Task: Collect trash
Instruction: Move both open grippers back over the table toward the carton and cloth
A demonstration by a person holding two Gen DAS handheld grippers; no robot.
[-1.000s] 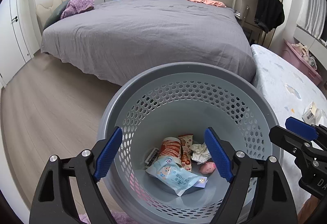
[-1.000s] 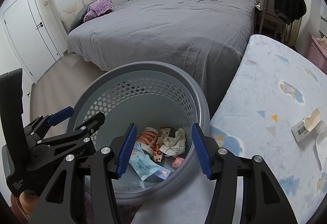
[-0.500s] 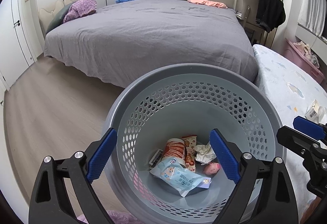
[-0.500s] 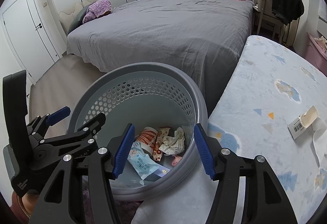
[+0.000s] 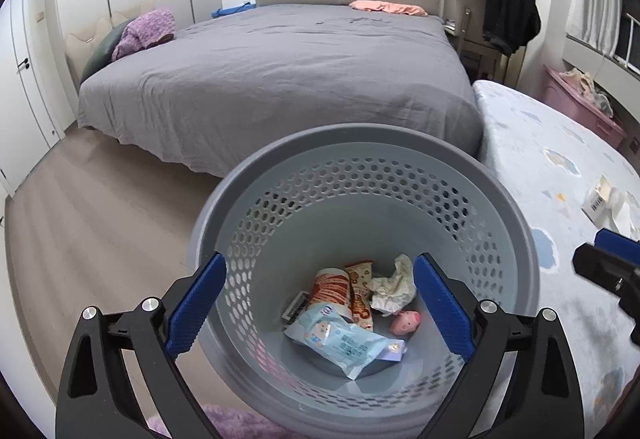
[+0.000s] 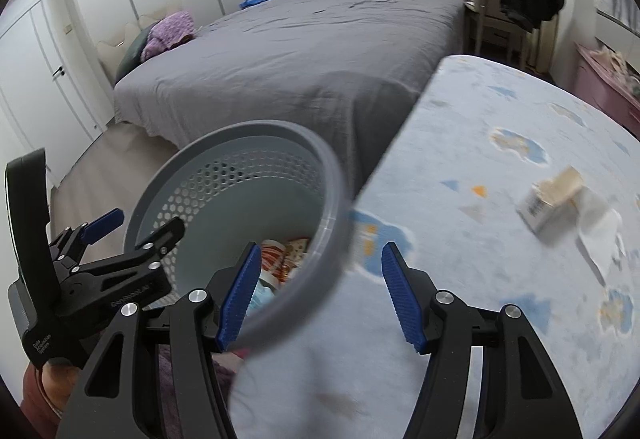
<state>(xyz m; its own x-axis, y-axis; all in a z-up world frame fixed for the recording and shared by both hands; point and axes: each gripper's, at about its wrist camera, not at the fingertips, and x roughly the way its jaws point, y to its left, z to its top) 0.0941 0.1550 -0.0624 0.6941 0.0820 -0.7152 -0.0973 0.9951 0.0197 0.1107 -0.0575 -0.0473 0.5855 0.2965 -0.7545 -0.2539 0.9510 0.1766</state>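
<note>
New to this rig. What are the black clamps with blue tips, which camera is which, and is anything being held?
No robot arm here: a person holds a two-finger gripper in each hand, each carrying a fisheye camera looking along its fingers. The left gripper hangs open over a grey perforated basket holding wrappers, a wipes pack, crumpled paper and a small pink toy. The right gripper is open too, pointing towards the cloud-print mattress, where a small box and white paper lie. Neither holds anything.
</note>
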